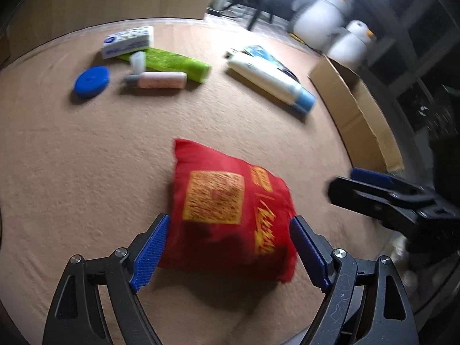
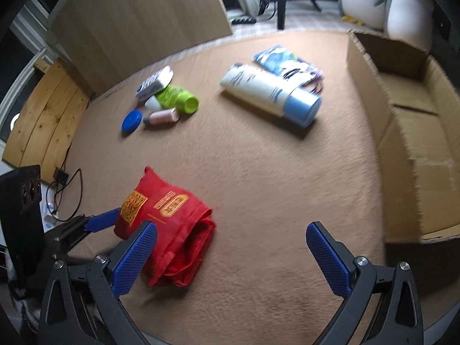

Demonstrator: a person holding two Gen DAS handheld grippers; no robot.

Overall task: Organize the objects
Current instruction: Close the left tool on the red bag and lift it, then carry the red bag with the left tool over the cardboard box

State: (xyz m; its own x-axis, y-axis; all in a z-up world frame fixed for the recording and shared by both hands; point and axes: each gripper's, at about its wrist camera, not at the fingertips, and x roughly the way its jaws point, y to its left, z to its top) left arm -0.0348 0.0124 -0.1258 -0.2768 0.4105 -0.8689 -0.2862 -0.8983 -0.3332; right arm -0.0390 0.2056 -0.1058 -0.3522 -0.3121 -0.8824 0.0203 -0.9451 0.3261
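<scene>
A red cloth bag [image 1: 227, 212] with yellow print lies on the tan mat [image 1: 86, 172]. My left gripper [image 1: 230, 220] is open and straddles it, a blue pad [image 1: 151, 247] close against each side. From the right wrist view the bag [image 2: 169, 224] rests flat on the mat with one finger [image 2: 103, 220] of the left gripper at its left end. My right gripper [image 2: 232, 227] is open just right of the bag, over bare mat, with nothing between its fingers. It also shows at the right edge of the left wrist view as the right gripper [image 1: 342, 185].
Farther back lie a white bottle with a blue cap [image 2: 270, 95], a blue packet [image 2: 284, 60], a green tube [image 2: 178, 97], a pink bottle [image 2: 162, 116], a blue round lid [image 2: 131, 120] and a white-blue box [image 2: 153, 83]. An open cardboard box [image 2: 402, 132] stands at the right.
</scene>
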